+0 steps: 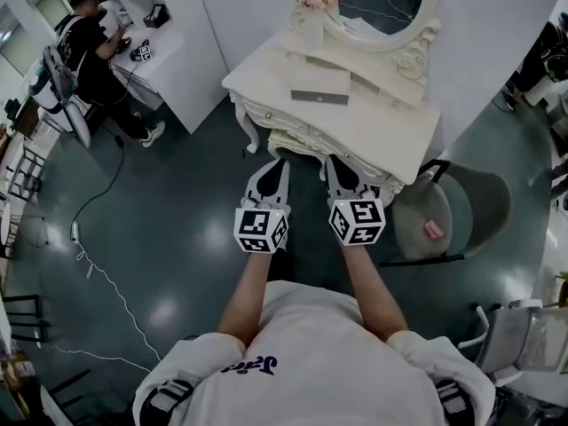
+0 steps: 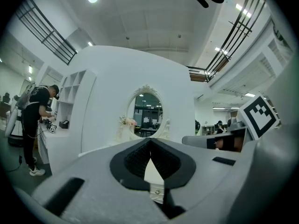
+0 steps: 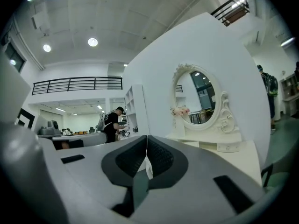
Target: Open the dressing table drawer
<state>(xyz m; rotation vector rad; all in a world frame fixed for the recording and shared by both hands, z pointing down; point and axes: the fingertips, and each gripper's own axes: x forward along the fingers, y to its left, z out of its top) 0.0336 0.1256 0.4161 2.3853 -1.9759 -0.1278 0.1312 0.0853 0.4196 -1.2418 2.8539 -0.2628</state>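
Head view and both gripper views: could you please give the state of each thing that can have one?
Drawer, appears closed, not pulled out.
Left gripper, jaws shut, level, tips at the drawer front.
Right gripper, jaws shut, level, tips at the drawer front.

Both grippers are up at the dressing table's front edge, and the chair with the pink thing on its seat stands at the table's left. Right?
Not quite. The chair with the pink thing stands at the right of the dressing table, as the head view shows. The left gripper and right gripper are indeed at its front edge.
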